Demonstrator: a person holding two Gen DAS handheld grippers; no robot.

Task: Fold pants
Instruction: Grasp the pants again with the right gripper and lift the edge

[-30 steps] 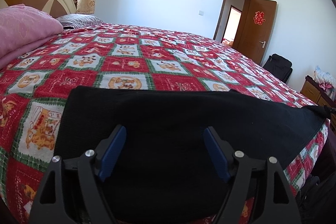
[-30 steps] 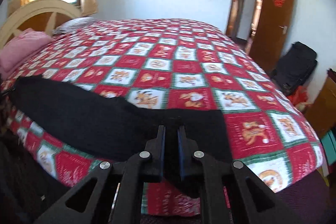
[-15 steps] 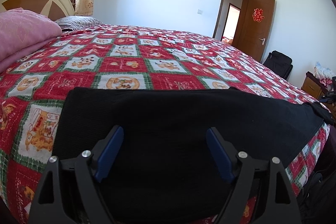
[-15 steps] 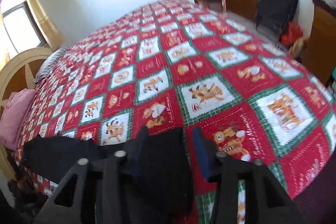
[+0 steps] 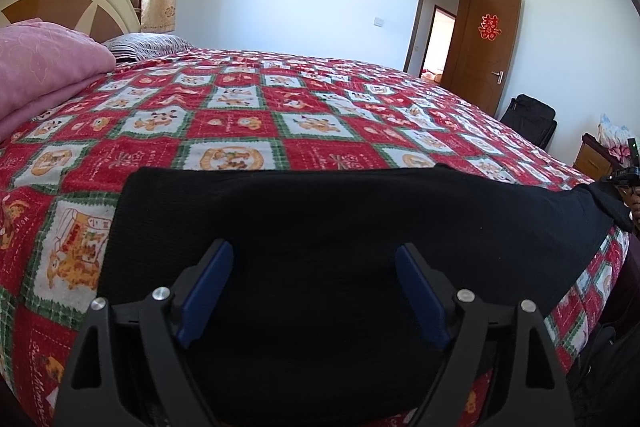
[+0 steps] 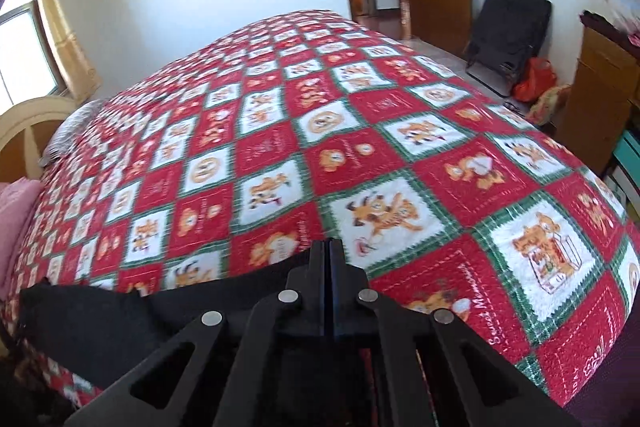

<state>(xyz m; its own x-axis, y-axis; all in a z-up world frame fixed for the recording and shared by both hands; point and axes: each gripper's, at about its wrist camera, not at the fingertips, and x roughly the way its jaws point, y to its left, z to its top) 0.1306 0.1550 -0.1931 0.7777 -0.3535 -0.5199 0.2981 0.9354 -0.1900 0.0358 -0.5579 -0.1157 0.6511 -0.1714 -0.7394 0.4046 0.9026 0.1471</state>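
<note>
Red, green and white patchwork bedspread (image 5: 248, 131) covers a big bed, and the black soft cloth pants (image 5: 320, 227) lie flat along its near edge, stretched out sideways.

Closest in the left view, the left tongs (image 5: 312, 291) stand wide open above the pants. Their blue pads (image 5: 206, 291) hang on either side of the dark cloth and press on nothing. The pants spread out under and ahead of these tongs, with the far edge lying straight across the bedspread.

In the right view, the right tongs (image 6: 329, 283) are shut tight, their two fingers meeting. They sit right at the end of the pants (image 6: 120, 319), and the jaws have just been closing there. It looks like they pinch the edge of the cloth, but the very tips hide the spot, so I cannot be sure.

I think the pants are light and floppy. They will sag and bunch if lifted from one point. A good place to hold them is at the corners or the edge of an end.

Farther off are a folded pink quilt (image 5: 44, 67), a brown wooden door (image 5: 486, 47) and a black bag (image 5: 528, 119).
</note>
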